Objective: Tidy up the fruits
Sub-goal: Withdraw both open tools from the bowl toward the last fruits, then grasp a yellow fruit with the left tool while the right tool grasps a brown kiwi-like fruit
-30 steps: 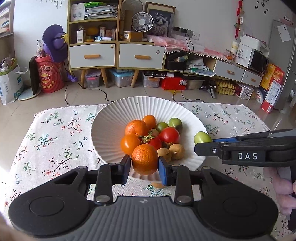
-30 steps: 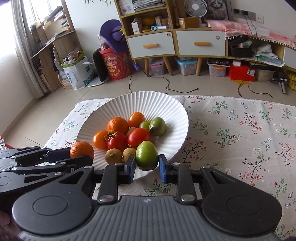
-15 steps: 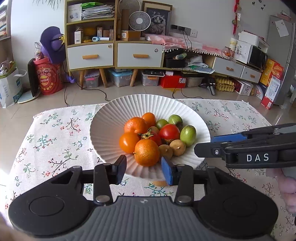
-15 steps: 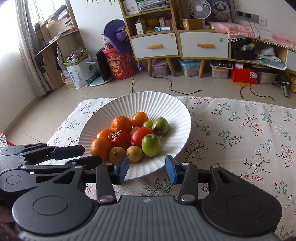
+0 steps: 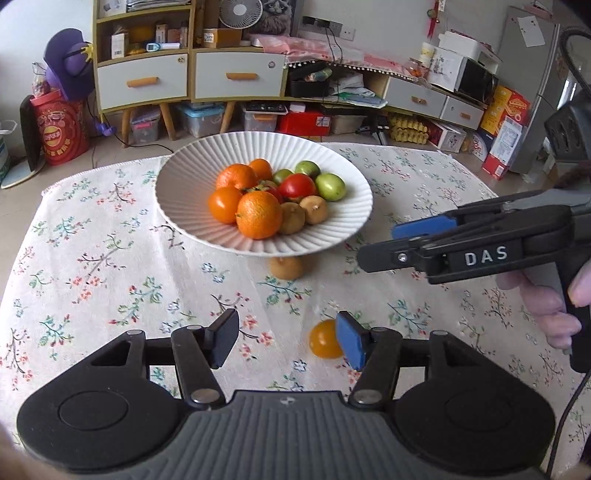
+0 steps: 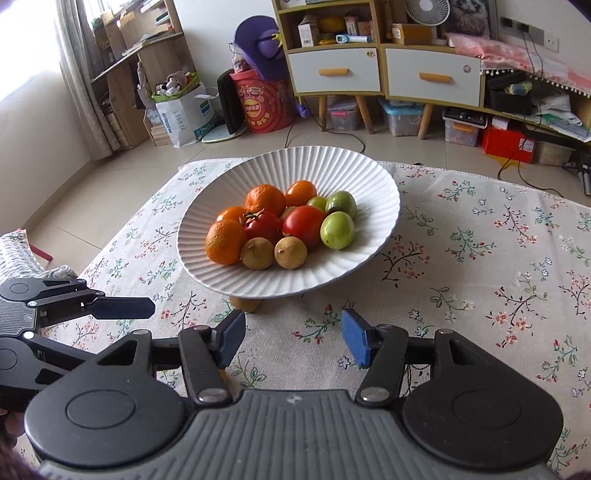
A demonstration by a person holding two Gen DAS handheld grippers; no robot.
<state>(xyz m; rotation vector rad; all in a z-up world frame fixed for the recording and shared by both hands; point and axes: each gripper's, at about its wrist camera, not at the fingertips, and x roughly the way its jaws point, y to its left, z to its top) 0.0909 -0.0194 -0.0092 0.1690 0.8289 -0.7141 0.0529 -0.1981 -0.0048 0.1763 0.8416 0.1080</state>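
Fruit left on the table, a small orange one (image 5: 323,344), lies just beside the left gripper (image 5: 288,343), whose empty fingers are opening.

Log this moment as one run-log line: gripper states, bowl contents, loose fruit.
left gripper: opening, nothing held | right gripper: opening, nothing held | bowl: fruits piled | cloth: yellow-orange fruit by left gripper, brown fruit under bowl's near edge

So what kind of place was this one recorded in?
Most likely a lived-in home living room: a low table under a floral tablecloth, a cluttered drawer cabinet with a desk fan on top, and storage boxes on the tiled floor.
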